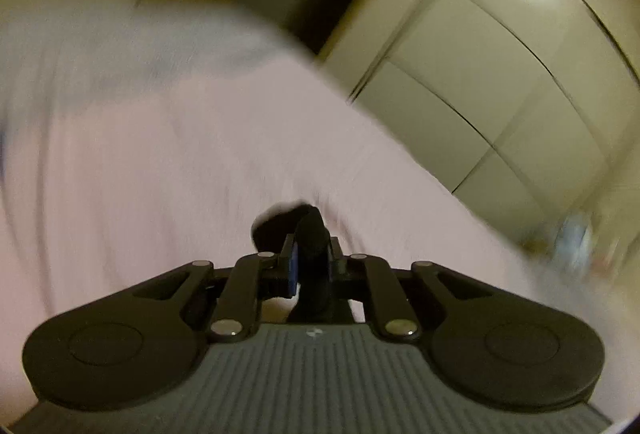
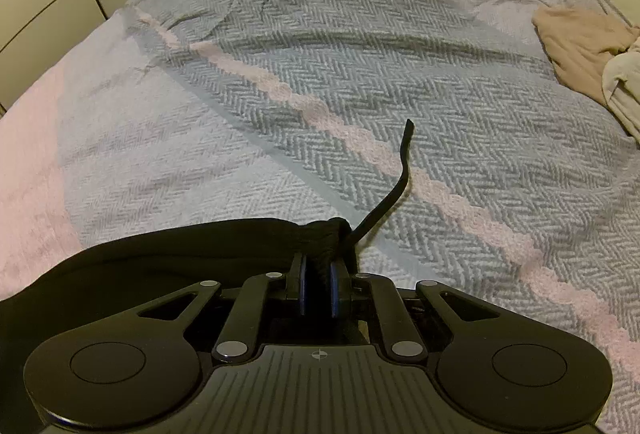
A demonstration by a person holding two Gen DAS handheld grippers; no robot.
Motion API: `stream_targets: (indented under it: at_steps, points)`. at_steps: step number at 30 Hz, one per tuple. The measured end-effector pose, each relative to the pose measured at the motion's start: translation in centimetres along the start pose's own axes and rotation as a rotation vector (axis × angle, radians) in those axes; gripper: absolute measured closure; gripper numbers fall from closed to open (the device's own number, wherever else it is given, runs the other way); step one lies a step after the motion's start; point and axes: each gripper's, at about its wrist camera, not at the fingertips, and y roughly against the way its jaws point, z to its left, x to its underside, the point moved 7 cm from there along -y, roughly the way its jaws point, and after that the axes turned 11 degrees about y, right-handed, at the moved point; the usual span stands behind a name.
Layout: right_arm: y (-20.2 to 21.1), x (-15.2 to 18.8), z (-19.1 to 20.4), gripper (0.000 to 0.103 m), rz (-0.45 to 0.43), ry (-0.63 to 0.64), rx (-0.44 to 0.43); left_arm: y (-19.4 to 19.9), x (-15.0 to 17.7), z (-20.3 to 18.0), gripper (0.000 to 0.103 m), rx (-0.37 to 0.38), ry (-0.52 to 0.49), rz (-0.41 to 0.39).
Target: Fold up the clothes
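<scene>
The right gripper [image 2: 318,274] has its jaws clamped on a bunched edge of a black fabric garment [image 2: 168,254], whose single flat black drawstring [image 2: 400,170] trails far-right over the grey herringbone bedspread [image 2: 320,34]. The left gripper [image 1: 310,246] likewise pinches black cloth, probably the same garment, above a pale pink sheet [image 1: 180,154]; that view is blurred. Folding looks barely begun: the garment is held at two points and not yet laid flat. One tan crumpled garment [image 2: 576,42] and one cream one [image 2: 624,94] wait at the far right, unfolded.
</scene>
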Motion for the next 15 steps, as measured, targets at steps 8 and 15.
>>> stream_targets:
  at_steps: [8,15]
  points:
    - [0.3,0.1,0.0,0.07,-0.002,-0.079,-0.007,-4.0,1.8,11.6,0.088,-0.531,-0.063,0.185]
    - [3.2,0.8,0.6,0.064,-0.018,-0.032,-0.018,-2.2,5.1,7.7,0.069,-0.224,0.157,0.293]
